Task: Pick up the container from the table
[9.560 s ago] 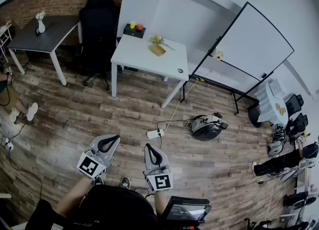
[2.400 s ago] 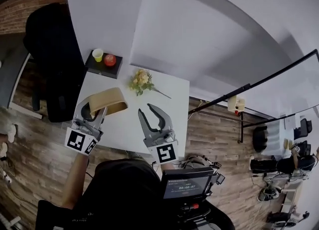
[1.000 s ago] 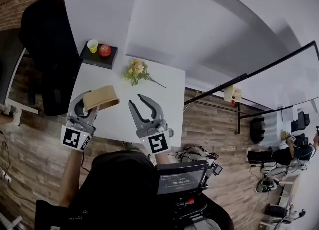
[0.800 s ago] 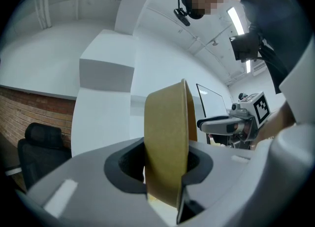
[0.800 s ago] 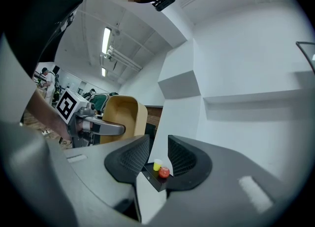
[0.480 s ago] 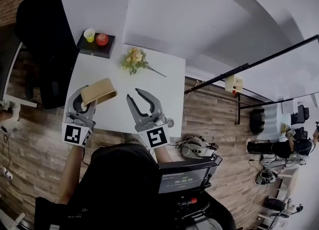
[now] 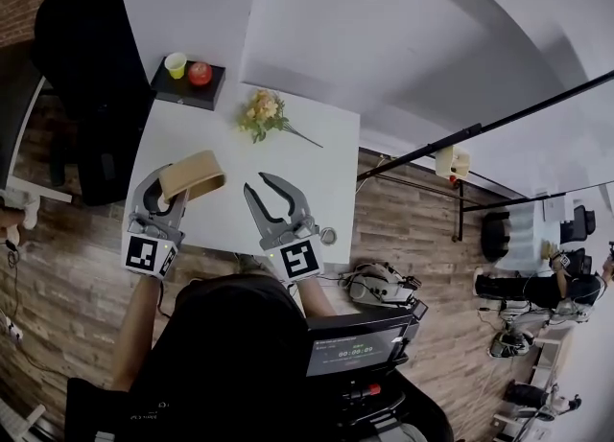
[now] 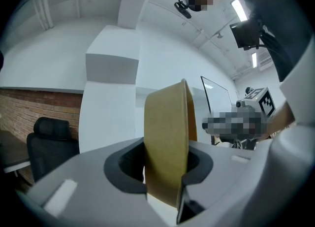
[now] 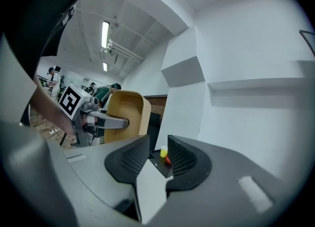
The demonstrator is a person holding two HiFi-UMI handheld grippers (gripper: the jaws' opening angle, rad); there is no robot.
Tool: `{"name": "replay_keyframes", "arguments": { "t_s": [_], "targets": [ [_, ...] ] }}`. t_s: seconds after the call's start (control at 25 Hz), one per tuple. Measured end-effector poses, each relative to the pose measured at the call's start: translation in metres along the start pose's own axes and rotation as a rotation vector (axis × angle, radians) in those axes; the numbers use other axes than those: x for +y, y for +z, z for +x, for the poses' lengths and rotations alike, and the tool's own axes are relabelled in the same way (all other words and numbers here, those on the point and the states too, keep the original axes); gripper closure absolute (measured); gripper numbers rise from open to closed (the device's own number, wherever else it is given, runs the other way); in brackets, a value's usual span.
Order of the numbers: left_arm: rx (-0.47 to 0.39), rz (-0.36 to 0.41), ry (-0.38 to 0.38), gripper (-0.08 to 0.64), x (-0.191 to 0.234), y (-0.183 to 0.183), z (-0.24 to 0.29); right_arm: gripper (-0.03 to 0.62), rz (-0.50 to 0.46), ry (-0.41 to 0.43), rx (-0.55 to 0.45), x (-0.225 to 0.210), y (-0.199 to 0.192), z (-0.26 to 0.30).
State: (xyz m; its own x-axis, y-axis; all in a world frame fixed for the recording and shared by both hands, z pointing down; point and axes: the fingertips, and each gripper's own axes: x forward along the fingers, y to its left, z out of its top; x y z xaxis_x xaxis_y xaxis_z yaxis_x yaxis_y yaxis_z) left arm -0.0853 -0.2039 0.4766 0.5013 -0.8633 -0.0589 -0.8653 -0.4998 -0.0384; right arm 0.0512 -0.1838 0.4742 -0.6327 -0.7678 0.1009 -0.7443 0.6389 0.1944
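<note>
A tan paper container [image 7: 193,174] is tipped on its side above the left part of the white table [image 7: 317,157]. My left gripper [image 7: 169,184] is shut on its wall. In the left gripper view the container's wall [image 8: 167,147] stands edge-on between the pads of the left gripper [image 8: 165,174]. My right gripper [image 7: 254,185] hangs open and empty over the table's middle, to the right of the container. The right gripper view looks past the right gripper [image 9: 158,157] at the container [image 9: 125,115], held by the left gripper [image 9: 106,120].
A bunch of flowers [image 7: 261,114] lies at the table's far side. Behind the table, a black tray holds a yellow cup [image 7: 176,64] and a red apple [image 7: 200,73]. A black chair [image 7: 82,47] stands left. A small round object [image 7: 328,235] sits near the table's near right corner.
Both grippers have sunk a little toward the table, the left one still gripping the container. The right gripper's jaws stay apart.
</note>
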Motion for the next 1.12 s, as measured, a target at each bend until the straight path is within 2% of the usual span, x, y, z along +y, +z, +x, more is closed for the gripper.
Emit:
{"name": "replay_keyframes", "arguments": {
  "t_s": [0.28, 0.64, 1.12],
  "targets": [
    [0.032, -0.010, -0.012, 0.433, -0.002, -0.015, -0.001, 0.463, 0.024, 0.014, 0.026, 0.004, -0.013, 0.001],
    [0.056, -0.023, -0.017, 0.433, 0.000, -0.024, 0.000, 0.463, -0.002, 0.028, 0.048, 0.006, -0.023, 0.005],
    [0.096, -0.031, -0.023, 0.433, 0.002, -0.043, 0.001, 0.463, 0.014, 0.022, 0.076, 0.003, -0.036, 0.006]
  ]
}}
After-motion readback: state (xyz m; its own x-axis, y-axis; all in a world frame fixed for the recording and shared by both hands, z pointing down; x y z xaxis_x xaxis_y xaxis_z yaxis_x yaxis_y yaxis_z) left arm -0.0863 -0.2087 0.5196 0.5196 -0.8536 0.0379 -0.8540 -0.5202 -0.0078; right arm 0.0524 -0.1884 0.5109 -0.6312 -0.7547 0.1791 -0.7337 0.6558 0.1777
